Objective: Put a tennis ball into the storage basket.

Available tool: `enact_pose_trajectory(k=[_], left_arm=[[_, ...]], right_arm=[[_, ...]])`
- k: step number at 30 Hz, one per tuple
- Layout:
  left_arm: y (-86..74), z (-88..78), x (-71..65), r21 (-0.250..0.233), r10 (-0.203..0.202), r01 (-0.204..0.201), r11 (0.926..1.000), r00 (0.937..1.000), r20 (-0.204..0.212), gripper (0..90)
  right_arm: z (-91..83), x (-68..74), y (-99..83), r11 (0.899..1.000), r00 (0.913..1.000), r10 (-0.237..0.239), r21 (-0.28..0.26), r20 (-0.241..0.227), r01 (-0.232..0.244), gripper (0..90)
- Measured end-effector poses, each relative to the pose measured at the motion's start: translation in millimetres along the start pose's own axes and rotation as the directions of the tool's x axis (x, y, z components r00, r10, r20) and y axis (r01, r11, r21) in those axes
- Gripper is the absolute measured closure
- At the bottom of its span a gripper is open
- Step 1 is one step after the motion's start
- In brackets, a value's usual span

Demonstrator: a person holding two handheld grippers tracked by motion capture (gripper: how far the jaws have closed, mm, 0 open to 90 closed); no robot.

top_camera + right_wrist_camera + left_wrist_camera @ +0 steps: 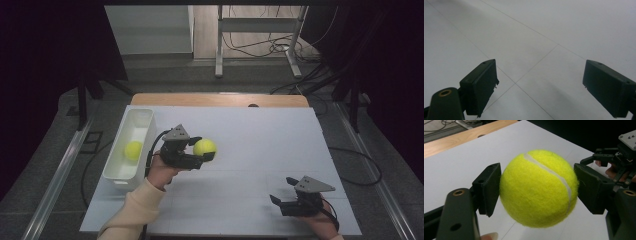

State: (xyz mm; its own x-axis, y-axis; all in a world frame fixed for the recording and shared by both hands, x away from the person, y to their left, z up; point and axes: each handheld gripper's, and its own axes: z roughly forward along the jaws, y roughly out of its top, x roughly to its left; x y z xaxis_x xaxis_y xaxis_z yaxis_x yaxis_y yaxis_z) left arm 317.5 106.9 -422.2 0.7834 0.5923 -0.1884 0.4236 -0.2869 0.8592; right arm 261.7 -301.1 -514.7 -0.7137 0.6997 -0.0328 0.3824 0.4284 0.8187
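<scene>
Two black fingers (pixel 487 188) of the left gripper (pixel 202 150) clench a yellow tennis ball (pixel 538 188) above the white surface (pixel 260 145). Right gripper (pixel 281 193) fingers are spread, grasping nothing, low over the surface. Another tennis ball (pixel 133 150) lies in the white bin (pixel 116 172) at left.

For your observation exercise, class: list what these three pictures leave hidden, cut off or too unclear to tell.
- Tennis ball in the left gripper: its far side faces away in the left gripper view.
- Second ball in the white bin: its lower part is hidden behind the bin's wall in the high view.
- Right gripper: the hand holding it is cut off by the high view's bottom edge.
</scene>
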Motion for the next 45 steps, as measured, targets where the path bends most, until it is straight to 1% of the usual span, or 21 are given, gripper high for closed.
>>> enact_pose_trajectory(k=[10, 23, 33, 36, 37, 45], left_arm=[[1.0, -9.8, 5.0, -0.024, -0.012, 0.011, 0.9997, 0.9998, -0.017, 26.8], [0.9, -20.0, 11.4, -0.040, -0.022, 0.020, 0.9990, 0.9985, -0.050, 26.8], [0.1, -27.1, 16.9, -0.048, -0.028, 0.025, 0.9985, 0.9974, -0.066, 26.8], [-0.4, -29.6, 18.8, -0.054, -0.032, 0.029, 0.9982, 0.9968, -0.073, 26.8], [-0.5, -31.4, 20.0, -0.055, -0.035, 0.030, 0.9980, 0.9958, -0.084, 26.8], [-1.9, -37.3, 25.2, -0.062, -0.049, 0.043, 0.9971, 0.9939, -0.099, 26.8]], right_arm=[[-0.1, 0.0, 0.0, 1.000, 1.0000, 0.000, 0.000, 0.000, 0.000, 12.8], [0.0, 0.1, 0.0, 1.000, 1.0000, -0.001, 0.002, 0.001, 0.001, 12.8], [-0.1, 0.1, 0.0, 1.000, 1.0000, 0.000, 0.001, 0.001, 0.000, 12.8], [-0.1, 0.1, 0.0, 1.000, 1.0000, 0.000, 0.001, 0.001, 0.000, 12.8], [-0.2, 0.1, 0.1, 1.000, 1.0000, -0.001, 0.001, 0.001, 0.001, 12.8], [-0.2, 0.1, 0.1, 1.000, 1.0000, -0.001, 0.000, 0.002, 0.001, 12.8]])
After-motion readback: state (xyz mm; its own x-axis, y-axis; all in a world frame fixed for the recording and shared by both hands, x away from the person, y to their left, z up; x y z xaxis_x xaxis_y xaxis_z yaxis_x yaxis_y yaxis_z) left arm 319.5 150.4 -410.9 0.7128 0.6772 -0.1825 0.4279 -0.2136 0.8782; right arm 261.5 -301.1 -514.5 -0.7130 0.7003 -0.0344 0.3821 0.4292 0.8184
